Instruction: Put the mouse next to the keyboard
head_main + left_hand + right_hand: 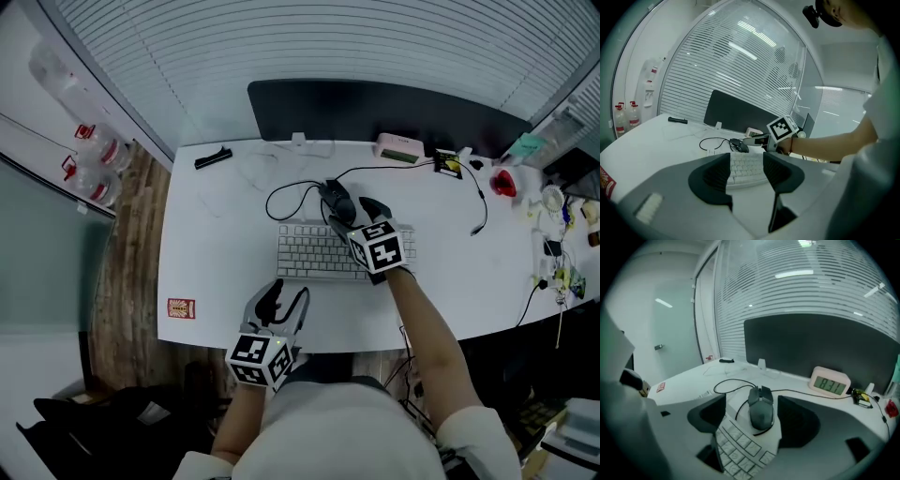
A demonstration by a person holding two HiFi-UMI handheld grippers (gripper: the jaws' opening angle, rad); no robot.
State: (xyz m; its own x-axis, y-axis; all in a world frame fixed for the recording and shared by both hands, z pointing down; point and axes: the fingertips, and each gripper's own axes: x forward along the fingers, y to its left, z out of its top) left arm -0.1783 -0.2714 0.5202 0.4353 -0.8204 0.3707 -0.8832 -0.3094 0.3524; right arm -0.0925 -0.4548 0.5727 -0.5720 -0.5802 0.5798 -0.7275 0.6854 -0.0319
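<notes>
While right gripper (352, 212) hangs over far edge of keyboard (314, 253), its two dark jaws stand wide apart either side of mouse (337, 199), gap visible on both sides. One mouse: dark, smooth, rounded, lying on glossy white desk (216, 253) just behind keyboard, thin black cable (286, 192) looping left. One keyboard: white, flat, square keys. Left gripper (283, 302) near front desk edge, ribbed jaws apart, nothing between. One pale rounded clock (829, 382). Red-topped bottles (619, 121) by wall, contents unclear.

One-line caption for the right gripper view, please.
Open right gripper above the keyboard, jaws framing the dark wired mouse; digital clock behind.
</notes>
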